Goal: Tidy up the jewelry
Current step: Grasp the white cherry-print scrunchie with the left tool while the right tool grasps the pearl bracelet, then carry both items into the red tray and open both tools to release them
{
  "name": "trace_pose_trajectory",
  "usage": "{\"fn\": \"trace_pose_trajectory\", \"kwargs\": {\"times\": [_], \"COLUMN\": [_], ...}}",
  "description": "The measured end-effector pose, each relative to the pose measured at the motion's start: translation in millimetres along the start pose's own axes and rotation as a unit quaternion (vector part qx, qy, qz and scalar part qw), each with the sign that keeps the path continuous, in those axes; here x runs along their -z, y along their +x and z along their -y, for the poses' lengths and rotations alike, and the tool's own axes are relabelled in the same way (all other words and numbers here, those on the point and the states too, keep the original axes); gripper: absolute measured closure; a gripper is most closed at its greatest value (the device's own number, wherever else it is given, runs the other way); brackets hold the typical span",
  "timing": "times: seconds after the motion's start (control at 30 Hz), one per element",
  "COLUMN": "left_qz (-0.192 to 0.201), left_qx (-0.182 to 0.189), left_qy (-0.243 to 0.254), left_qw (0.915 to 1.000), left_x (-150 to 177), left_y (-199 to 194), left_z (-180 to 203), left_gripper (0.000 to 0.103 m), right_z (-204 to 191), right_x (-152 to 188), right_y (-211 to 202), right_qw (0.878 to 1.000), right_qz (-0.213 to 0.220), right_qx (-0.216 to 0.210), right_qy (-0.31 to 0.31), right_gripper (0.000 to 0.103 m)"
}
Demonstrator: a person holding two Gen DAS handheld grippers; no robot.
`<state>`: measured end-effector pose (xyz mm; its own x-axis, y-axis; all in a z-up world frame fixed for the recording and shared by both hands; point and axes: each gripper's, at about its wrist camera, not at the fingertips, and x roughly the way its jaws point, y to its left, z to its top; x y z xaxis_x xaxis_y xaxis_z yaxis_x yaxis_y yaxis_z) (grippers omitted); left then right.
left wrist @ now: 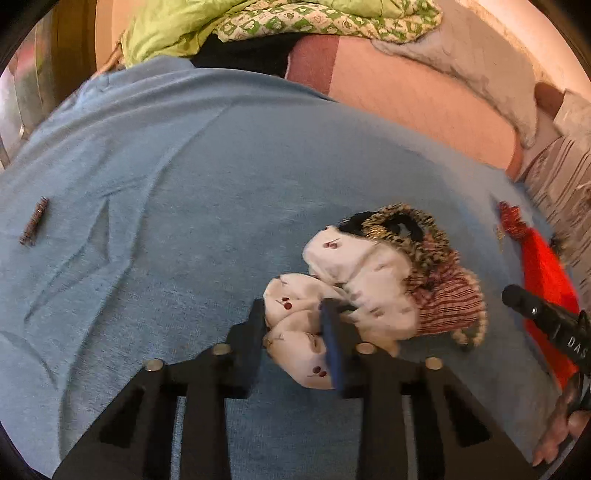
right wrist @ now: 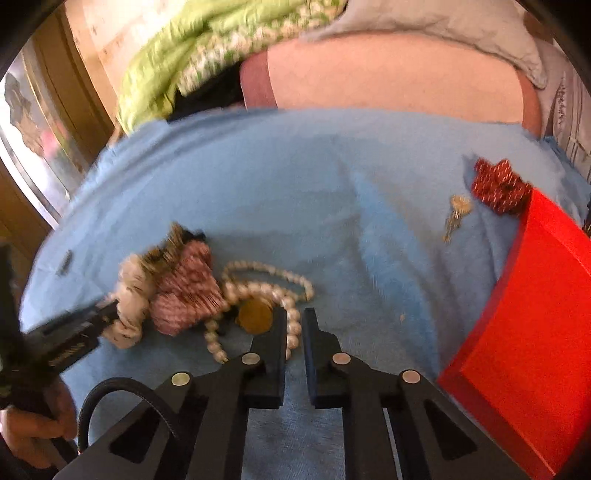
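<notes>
Blue cloth (left wrist: 184, 177) covers the bed on which everything lies, with a green quilt (left wrist: 207, 26) and a pink sheet (left wrist: 413, 99) bunched beyond its far edge. Near the middle of that cloth a white cherry-print scrunchie (left wrist: 314, 325) sits between the fingers of the left gripper (left wrist: 295, 325), which look closed onto its near lobe; it belongs to a heap of fabric scrunchies, with a red-striped one (left wrist: 447, 299) and a speckled brown one (left wrist: 402, 221) touching it on the far right side. Just beside that heap, seen from the right wrist, a pearl necklace (right wrist: 273, 288) lies in loose loops, its run mostly left to right, around a round gold pendant or coin (right wrist: 255, 315). The right gripper (right wrist: 295, 325) is the nearer one to it: its fingers stand narrowly apart and hold nothing, the left finger over the near strand, so the pearls lie just ahead and a little left. The red tray (right wrist: 524, 314) rests to the right, well apart, with a dark red scrunchie (right wrist: 498, 184) at its far corner and a small silver earring (right wrist: 456, 214) near it. A small dark clip (left wrist: 35, 221) lies alone far left. The scrunchie heap touching the pearls looks likeliest to snag.
</notes>
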<state>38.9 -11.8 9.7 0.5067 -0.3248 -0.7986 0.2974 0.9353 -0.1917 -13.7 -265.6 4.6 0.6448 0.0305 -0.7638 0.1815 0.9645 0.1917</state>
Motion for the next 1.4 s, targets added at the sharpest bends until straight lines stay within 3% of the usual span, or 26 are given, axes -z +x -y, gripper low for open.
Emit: {"fn": "trace_pose_trajectory", "kwargs": {"times": [0.3,0.43,0.53,0.6,0.8,0.87,0.97,1.27,1.4], "left_qz": [0.06,0.092,0.103,0.109,0.125,0.126,0.129,0.155,0.158], "left_qx": [0.017,0.005,0.007,0.005,0.009,0.011,0.015,0.023,0.047], "left_qy": [0.029,0.04,0.045,0.047,0.055,0.056,0.059,0.077,0.075], "left_qw": [0.9976,0.9949,0.9937,0.993,0.9906,0.9903,0.9897,0.9846,0.9835], "left_x": [-1,0,-1,-1,-3,-4,-4,-4,-7], "left_y": [-37,-50,-55,-57,-63,-64,-67,-80,-85], "left_z": [0,6,6,6,5,5,6,20,31], "left_gripper": [0.086,0.086,0.086,0.086,0.086,0.086,0.086,0.086,0.086], "right_z": [2,3,-2,-6,-4,-6,-17,-6,5], "right_x": [-7,-6,-1,1,2,3,5,0,-9], "right_y": [-49,-45,-28,-17,20,31,35,-15,-36], "right_qw": [0.996,0.997,0.999,0.999,0.999,0.997,0.994,0.999,0.998], "right_qz": [0.075,0.052,0.023,0.012,-0.039,-0.055,-0.057,0.023,0.06], "right_qx": [-0.043,-0.048,-0.041,-0.023,0.018,0.03,0.054,0.02,-0.003], "right_qy": [0.003,-0.003,-0.017,-0.029,-0.024,-0.035,-0.072,-0.04,-0.009], "right_gripper": [0.094,0.092,0.073,0.068,0.069,0.084,0.093,0.093,0.093]}}
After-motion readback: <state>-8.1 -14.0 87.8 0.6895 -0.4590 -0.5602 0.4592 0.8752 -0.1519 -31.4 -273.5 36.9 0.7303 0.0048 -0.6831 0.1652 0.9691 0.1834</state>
